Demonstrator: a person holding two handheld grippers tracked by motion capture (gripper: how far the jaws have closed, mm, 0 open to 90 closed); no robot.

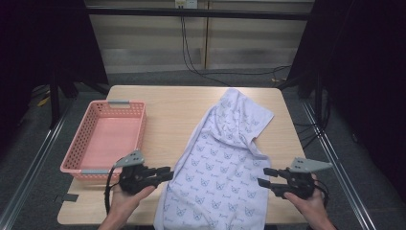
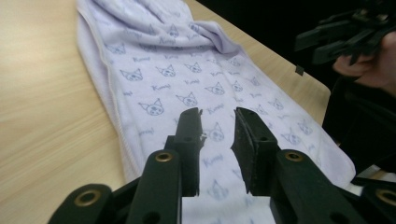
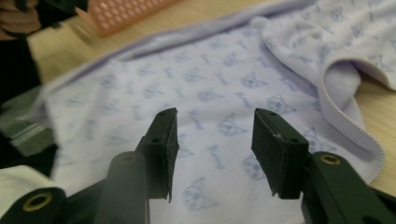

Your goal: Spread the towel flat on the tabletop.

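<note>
Right now my left gripper (image 1: pixel 165 173) has its jaws slightly parted and my right gripper (image 1: pixel 264 176) has them spread wider, nothing pinched, flanking the garment (image 1: pixel 218 163) at the table's (image 1: pixel 167 108) near edge. I judge folding hasn't begun: one garment lies spread, hem overhanging. One pink basket (image 1: pixel 106 136) waits at the left edge.

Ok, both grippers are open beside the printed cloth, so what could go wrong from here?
1. The cloth hangs over the table's near edge; a one-sided pull might drag it off.
2. The left gripper and right gripper could pinch just one layer, since the far end lies folded and bunched.
</note>
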